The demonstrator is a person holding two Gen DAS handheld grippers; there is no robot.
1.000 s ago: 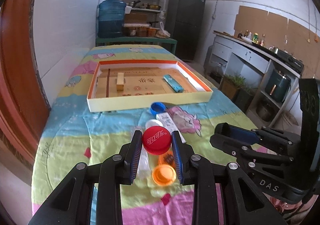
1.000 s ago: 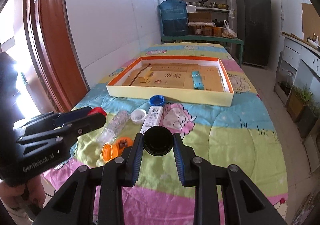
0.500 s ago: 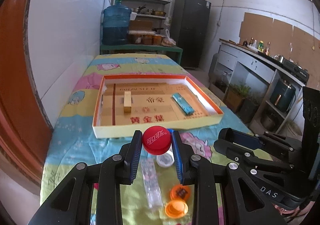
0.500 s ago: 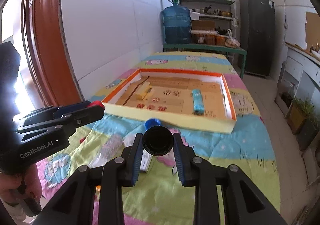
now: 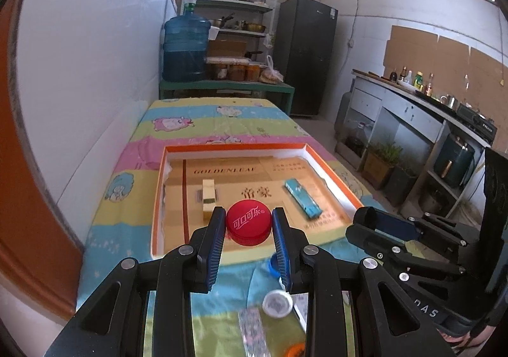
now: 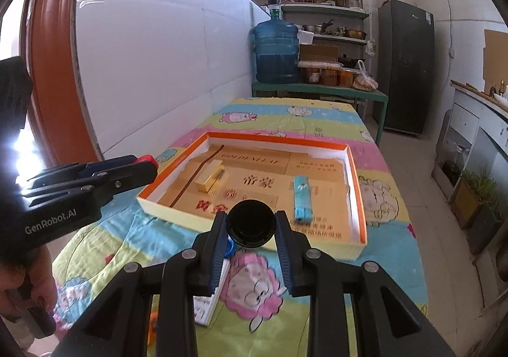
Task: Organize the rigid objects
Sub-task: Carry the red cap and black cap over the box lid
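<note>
My left tool (image 5: 249, 230) is pinching a ribbed red plastic cap (image 5: 249, 222); my right tool (image 6: 250, 227) is pinching a round black cap (image 6: 250, 223). Both are hanging over the near wall of the shallow cardboard tray (image 6: 357, 185), nothing blocking. Ahead inside are lying a pale block (image 5: 209, 195) and a teal packet (image 6: 301, 198).

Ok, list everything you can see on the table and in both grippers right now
Tray: one, orange-rimmed, mid table.
Wooden block: one, pale, in tray, left.
Blue pack: one, teal, in tray, right.
Red cap: one, in left gripper.
Black cap: one, in right gripper.
Blue cap: one, before tray.
White cap: one, near edge.
Clear tube: one, near edge.
Orange cap: one, barely showing.
White box: one, flat.
Left gripper: shut on red cap.
Right gripper: shut on black cap.
Hand: one, left.
</note>
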